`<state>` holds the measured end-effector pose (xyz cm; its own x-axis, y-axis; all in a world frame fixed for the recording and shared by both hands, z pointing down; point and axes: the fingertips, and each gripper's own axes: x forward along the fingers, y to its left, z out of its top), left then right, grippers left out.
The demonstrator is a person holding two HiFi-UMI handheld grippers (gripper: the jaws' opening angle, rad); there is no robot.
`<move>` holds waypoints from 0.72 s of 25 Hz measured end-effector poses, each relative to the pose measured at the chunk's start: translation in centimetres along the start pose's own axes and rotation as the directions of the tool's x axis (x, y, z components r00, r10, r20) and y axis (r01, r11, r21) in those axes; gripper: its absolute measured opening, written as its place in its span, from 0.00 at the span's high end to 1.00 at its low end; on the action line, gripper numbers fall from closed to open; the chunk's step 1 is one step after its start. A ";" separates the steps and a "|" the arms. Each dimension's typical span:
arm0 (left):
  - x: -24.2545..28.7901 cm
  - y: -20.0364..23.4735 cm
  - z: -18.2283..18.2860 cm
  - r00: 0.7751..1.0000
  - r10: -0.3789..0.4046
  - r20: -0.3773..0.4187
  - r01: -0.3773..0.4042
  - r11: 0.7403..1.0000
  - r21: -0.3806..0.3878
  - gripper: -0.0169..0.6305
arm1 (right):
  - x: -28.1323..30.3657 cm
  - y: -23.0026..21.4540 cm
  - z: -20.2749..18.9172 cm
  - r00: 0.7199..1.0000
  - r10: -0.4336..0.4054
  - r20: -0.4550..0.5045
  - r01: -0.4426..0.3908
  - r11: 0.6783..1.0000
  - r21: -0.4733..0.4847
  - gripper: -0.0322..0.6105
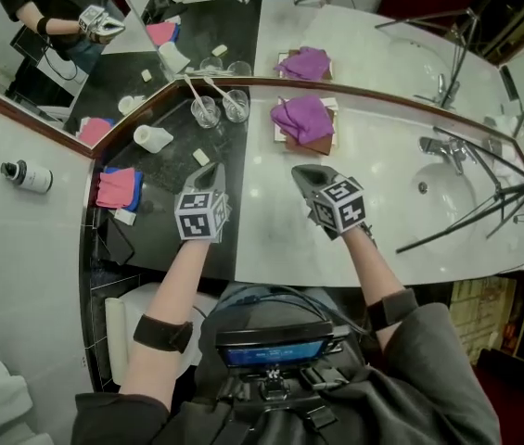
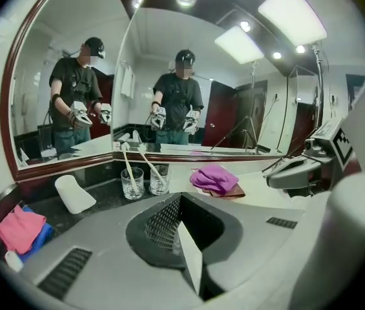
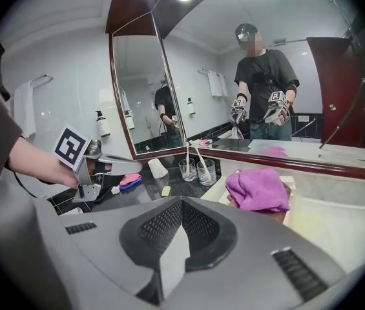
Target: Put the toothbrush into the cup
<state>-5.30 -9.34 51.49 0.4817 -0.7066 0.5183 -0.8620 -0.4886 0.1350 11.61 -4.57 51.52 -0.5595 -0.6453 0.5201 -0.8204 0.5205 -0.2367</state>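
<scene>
Toothbrush [image 1: 195,97], white and slender, stands in the left glass cup [image 1: 205,112]; a second toothbrush [image 1: 220,93] stands in the right cup [image 1: 236,106]. Both long axes lean up and leftward toward the mirror [image 1: 382,54], heads apparently uppermost. The cups sit at the back of the dark surface [image 1: 164,182]. Left gripper [image 1: 210,171] and right gripper [image 1: 300,172], both closed and empty, hover nearer the person.
</scene>
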 end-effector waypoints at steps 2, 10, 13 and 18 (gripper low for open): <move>-1.0 -0.7 -0.5 1.000 -0.010 -0.007 0.009 1.000 -0.013 0.96 | -1.3 -0.3 -0.3 1.000 -0.011 0.009 0.011 1.000 0.009 0.92; -3.7 -3.6 -1.2 0.999 -0.047 -0.004 0.048 0.999 0.011 0.96 | -4.9 -0.9 -2.2 0.999 -0.044 0.023 0.043 0.998 0.038 0.92; -4.1 -4.1 -1.3 0.999 -0.055 0.001 0.055 0.998 0.003 0.96 | -5.8 -1.3 -2.8 0.998 -0.058 0.031 0.056 0.997 0.056 0.92; -4.2 -4.2 -1.5 0.998 -0.060 0.001 0.060 0.998 0.013 0.97 | -6.1 -1.6 -3.6 0.997 -0.070 0.033 0.068 0.995 0.070 0.92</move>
<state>-3.98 -3.54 50.04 0.5326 -0.6769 0.5081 -0.8295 -0.5368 0.1544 16.74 0.53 51.64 -0.5041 -0.6986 0.5077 -0.8626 0.4353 -0.2576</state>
